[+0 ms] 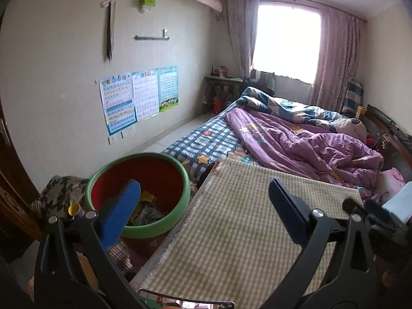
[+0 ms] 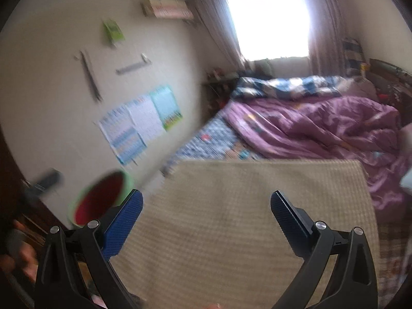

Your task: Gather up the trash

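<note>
A round bin with a green rim and red inside (image 1: 139, 195) stands on the floor left of the bed foot, with crumpled scraps in its bottom (image 1: 146, 212). It also shows, blurred, in the right wrist view (image 2: 100, 198). My left gripper (image 1: 204, 193) is open and empty, its left finger over the bin, its right finger over a beige checked cloth (image 1: 244, 231). My right gripper (image 2: 206, 203) is open and empty above the same cloth (image 2: 244, 231). Its tip shows at the right edge of the left wrist view (image 1: 373, 213).
A bed with a purple quilt (image 1: 309, 141) and a blue plaid sheet (image 1: 206, 139) fills the right. Posters hang on the left wall (image 1: 136, 97). A floral bundle (image 1: 59, 193) and a yellow cup (image 1: 74, 209) lie left of the bin. A small table (image 1: 221, 82) stands below the window.
</note>
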Available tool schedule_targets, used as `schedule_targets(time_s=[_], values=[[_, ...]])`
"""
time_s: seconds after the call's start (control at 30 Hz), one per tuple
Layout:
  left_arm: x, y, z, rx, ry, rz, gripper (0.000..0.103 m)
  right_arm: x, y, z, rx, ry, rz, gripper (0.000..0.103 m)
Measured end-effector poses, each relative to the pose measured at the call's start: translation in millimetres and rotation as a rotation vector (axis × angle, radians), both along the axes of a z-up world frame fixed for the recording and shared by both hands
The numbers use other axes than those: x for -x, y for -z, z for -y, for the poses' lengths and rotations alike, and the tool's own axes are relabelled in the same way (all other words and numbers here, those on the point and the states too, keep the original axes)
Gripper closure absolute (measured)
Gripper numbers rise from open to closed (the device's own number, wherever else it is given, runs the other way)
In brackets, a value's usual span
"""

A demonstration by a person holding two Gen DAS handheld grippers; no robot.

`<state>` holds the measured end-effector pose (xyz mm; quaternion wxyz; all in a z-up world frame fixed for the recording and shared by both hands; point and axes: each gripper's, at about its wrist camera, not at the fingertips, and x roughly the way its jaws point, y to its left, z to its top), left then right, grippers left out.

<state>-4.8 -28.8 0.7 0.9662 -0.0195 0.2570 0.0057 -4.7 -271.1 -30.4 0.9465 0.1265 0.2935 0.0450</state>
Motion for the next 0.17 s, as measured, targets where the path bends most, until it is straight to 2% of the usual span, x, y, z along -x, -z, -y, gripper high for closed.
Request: schedule_targets(time_s=[0.17], values=[[-7,11,-27,0.007,-0.054,-0.032,0.005,-19,62,44,0.117,0.168,-0.182,0.007]])
